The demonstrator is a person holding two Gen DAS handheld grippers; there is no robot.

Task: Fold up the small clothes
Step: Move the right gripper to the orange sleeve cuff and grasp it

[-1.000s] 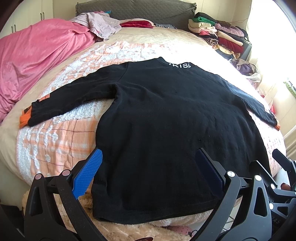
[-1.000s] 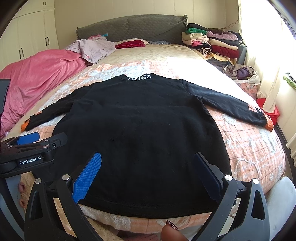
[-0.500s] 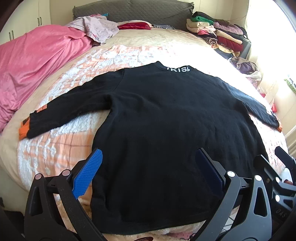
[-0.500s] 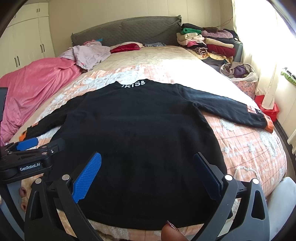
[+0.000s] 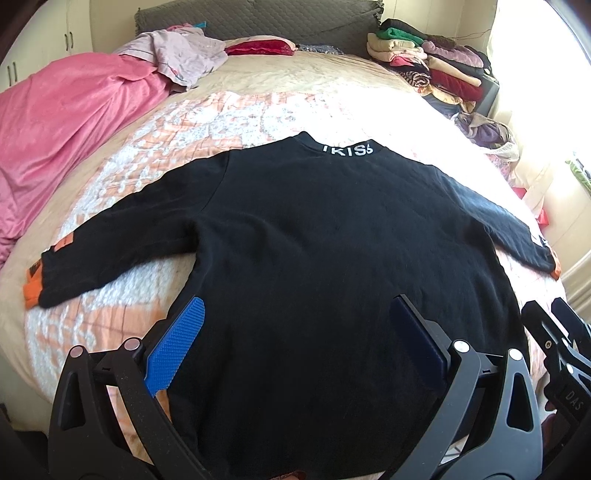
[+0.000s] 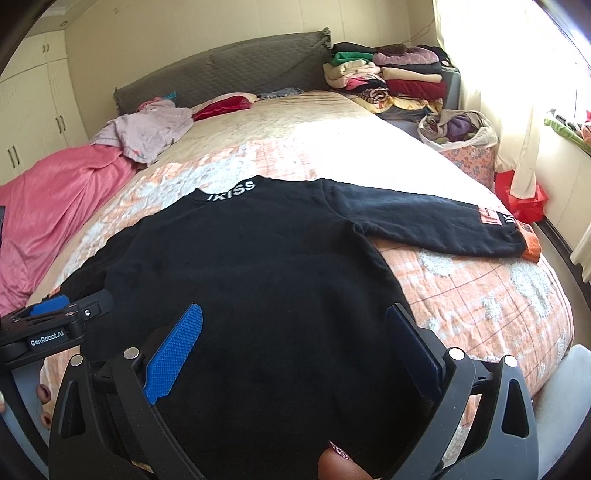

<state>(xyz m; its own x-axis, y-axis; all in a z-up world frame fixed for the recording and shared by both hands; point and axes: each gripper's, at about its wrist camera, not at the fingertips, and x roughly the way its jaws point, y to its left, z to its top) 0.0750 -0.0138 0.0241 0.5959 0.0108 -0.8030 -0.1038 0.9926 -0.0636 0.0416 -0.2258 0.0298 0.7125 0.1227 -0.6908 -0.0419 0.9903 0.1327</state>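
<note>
A black sweatshirt (image 5: 332, 258) lies flat, back up, on the peach patterned quilt (image 5: 236, 122) of a bed, collar lettering (image 5: 347, 149) toward the headboard (image 5: 258, 18) and both sleeves spread wide; the orange-cuffed left sleeve (image 5: 110, 254) reaches toward a heap of pink bedding (image 5: 66, 122), the right sleeve (image 6: 436, 225) toward the window side. Beyond the collar sit a crumpled lilac garment (image 5: 181, 55) and a red cushion (image 5: 258, 47); a stack of folded clothes (image 6: 388, 77) rises at the far right corner with a bag of laundry (image 6: 461, 133) below it. Nothing lies on the sweatshirt itself. The left gripper (image 5: 299, 332) hangs over the hem region with its jaws spread wide and empty, blue pad (image 5: 177, 347) near the garment's left edge. The right gripper (image 6: 295, 332) is likewise spread wide, holding nothing, above the lower right of the body; the other tool's black body (image 6: 48, 332) shows at its left edge. Compared with a second ago, both cameras have moved forward and lower over the garment: the hem has slid out of sight beneath the fingers, and the right view has swung so the right sleeve sits more centrally. The sweatshirt has not shifted.
</note>
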